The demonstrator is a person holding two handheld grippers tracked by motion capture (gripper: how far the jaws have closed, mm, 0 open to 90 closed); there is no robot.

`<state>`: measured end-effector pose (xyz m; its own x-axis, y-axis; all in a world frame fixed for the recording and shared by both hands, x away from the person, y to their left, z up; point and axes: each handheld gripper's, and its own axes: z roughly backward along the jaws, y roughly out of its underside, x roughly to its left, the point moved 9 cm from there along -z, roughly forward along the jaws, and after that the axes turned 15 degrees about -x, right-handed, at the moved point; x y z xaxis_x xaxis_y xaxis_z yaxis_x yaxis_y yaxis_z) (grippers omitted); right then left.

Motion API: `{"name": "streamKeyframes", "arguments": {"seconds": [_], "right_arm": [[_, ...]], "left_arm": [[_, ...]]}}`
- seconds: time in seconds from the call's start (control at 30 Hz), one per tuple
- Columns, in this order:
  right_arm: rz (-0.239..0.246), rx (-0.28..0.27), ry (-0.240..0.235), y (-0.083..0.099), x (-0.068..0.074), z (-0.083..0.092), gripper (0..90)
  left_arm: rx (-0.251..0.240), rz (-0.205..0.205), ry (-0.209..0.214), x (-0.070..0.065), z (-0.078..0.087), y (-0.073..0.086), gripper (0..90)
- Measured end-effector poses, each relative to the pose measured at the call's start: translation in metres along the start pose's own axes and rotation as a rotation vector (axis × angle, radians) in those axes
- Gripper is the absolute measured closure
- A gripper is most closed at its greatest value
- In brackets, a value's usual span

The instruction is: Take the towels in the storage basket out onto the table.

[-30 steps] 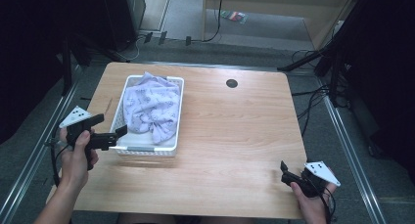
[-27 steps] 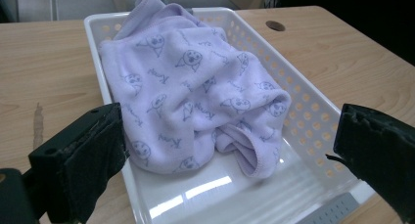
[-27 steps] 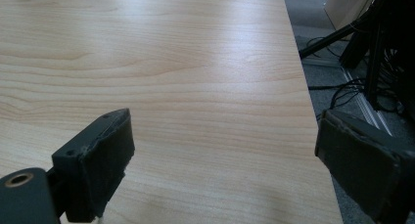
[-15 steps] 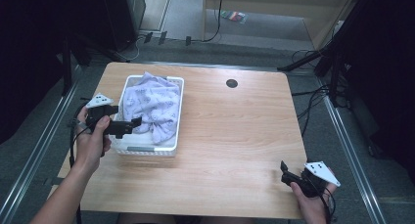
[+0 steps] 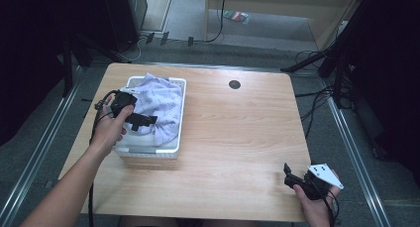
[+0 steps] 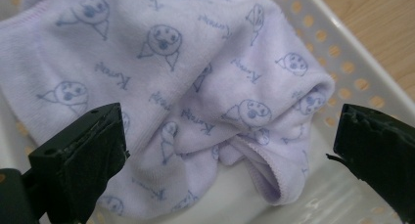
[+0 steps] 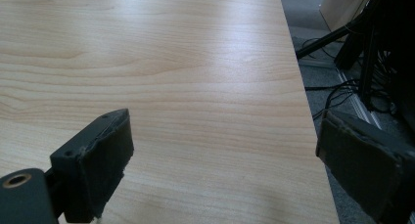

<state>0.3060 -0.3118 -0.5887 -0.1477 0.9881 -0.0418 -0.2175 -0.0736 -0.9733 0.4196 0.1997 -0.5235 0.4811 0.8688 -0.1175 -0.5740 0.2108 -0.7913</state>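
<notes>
A lilac printed cloth (image 5: 161, 103) lies crumpled in a white perforated basket (image 5: 148, 151) at the table's left. My left gripper (image 5: 148, 122) hangs over the basket, open, its jaws spread wide either side of a fold of the cloth (image 6: 210, 101) without touching it. The basket's wall (image 6: 337, 53) runs behind the cloth in the left gripper view. My right gripper (image 5: 289, 175) rests open near the table's front right corner, nothing between its jaws, above bare wood (image 7: 195, 87).
The wooden table (image 5: 237, 133) has a round cable hole (image 5: 234, 84) at the back. Its right edge (image 7: 301, 87) drops to a floor with cables and dark stands. Metal rails run along both sides of the table.
My left gripper has moved from the table's left edge rightwards and over the basket, now above the cloth. The right gripper has stayed in place.
</notes>
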Motion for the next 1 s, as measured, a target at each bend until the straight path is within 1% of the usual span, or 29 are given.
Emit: {"name": "streamKeyframes", "arguments": {"seconds": [0.07,0.13,0.17,0.3,0.37,0.4,0.43,0.5,0.57,0.63,0.67,0.7,0.8,0.83,0.87,0.9,0.93,1.0], "right_arm": [[0.001,0.0,0.001,0.0,0.0,0.0,7.0],[0.002,-0.001,0.001,0.0,0.0,0.0,6.9],[0.002,-0.001,0.001,0.0,0.0,0.0,6.9],[0.003,0.0,0.002,0.0,0.0,0.0,6.8],[0.004,-0.001,0.002,0.0,0.0,0.0,6.7],[0.004,-0.001,0.003,0.0,0.0,0.0,6.7],[0.004,-0.001,0.003,0.0,0.0,0.0,6.7],[0.007,0.002,0.006,0.0,0.0,0.0,6.7],[0.009,0.002,0.006,0.0,0.0,0.0,6.8],[0.01,0.001,0.006,0.0,0.0,0.0,6.7],[0.01,0.001,0.006,0.0,0.0,0.0,6.8],[0.011,0.001,0.007,0.0,0.0,0.0,6.8],[0.016,-0.001,0.015,0.0,0.0,0.0,6.7],[0.017,-0.002,0.018,0.0,-0.001,0.0,6.8],[0.018,-0.002,0.018,0.0,-0.001,0.0,6.8],[0.018,-0.002,0.019,0.0,-0.001,0.0,6.7],[0.019,-0.002,0.02,0.0,0.0,0.0,6.8],[0.021,-0.002,0.02,0.0,-0.001,0.0,6.7]], "left_arm": [[0.044,0.001,0.011,0.0,-0.008,-0.001,0.0],[0.061,-0.007,0.011,0.001,-0.013,-0.003,0.0],[0.069,0.0,0.012,0.001,-0.016,-0.005,0.0],[0.089,0.008,0.005,0.005,-0.027,-0.01,0.0],[0.098,0.02,0.027,0.005,-0.032,-0.013,0.0],[0.104,0.02,0.034,0.005,-0.035,-0.014,0.0],[0.106,0.022,0.033,0.005,-0.038,-0.016,0.0],[0.114,0.013,0.035,0.005,-0.045,-0.02,0.0],[0.13,0.015,0.024,0.006,-0.051,-0.021,0.0],[0.136,0.021,-0.002,0.009,-0.059,-0.022,0.0],[0.139,0.033,-0.016,0.011,-0.062,-0.023,0.0],[0.141,0.06,-0.045,0.014,-0.066,-0.023,0.0],[0.152,0.1,-0.058,0.017,-0.076,-0.02,0.0],[0.162,0.096,-0.06,0.019,-0.078,-0.018,0.0],[0.168,0.107,-0.063,0.018,-0.081,-0.017,0.0],[0.17,0.111,-0.077,0.019,-0.084,-0.016,0.0],[0.185,0.119,-0.092,0.019,-0.087,-0.014,0.0],[0.216,0.11,-0.116,0.018,-0.092,-0.009,0.0]]}}
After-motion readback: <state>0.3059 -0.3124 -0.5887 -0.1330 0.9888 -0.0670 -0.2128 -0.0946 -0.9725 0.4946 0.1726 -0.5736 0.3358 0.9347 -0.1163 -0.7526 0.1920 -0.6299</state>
